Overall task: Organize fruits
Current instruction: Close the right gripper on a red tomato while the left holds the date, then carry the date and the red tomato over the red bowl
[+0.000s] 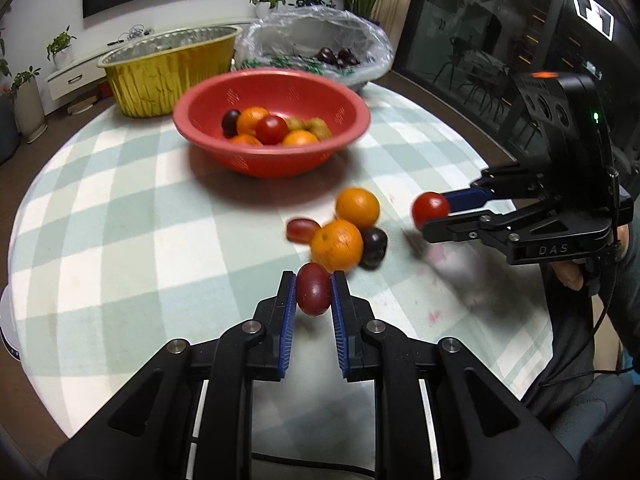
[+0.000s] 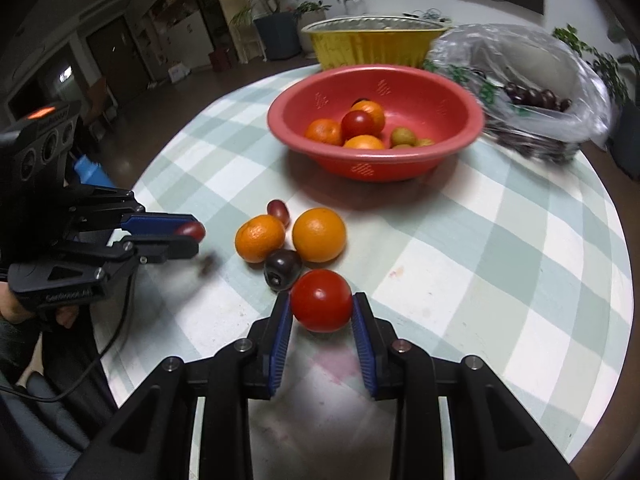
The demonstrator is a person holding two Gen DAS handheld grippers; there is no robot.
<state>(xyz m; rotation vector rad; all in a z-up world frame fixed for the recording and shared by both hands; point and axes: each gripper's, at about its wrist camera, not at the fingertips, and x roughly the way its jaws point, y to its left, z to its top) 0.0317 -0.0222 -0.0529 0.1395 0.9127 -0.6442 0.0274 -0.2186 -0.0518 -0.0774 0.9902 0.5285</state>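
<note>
Firstly, from the left wrist camera, the left gripper is seen from behind, its two blue-padded fingers pressed narrowly against a dark red grape, which is held clear of the checked tablecloth. Just beyond it, a small cluster of loose fruit is laid on the cloth: two oranges touching each other, a dark cherry against their right side, and a second red grape to their left (blurred). Further back, a red bowl is seen holding oranges, a tomato, a dark fruit and greenish fruits. Behind it a gold foil tray and a clear plastic bag of cherries are placed side by side. At the right edge, the right gripper is closed on a red tomato. From the right wrist camera, the right gripper is shown clamped on the same tomato, raised just in front of the cherry and the two oranges. The red bowl is set beyond them, and the left gripper is seen at the left, gripping its grape.
</note>
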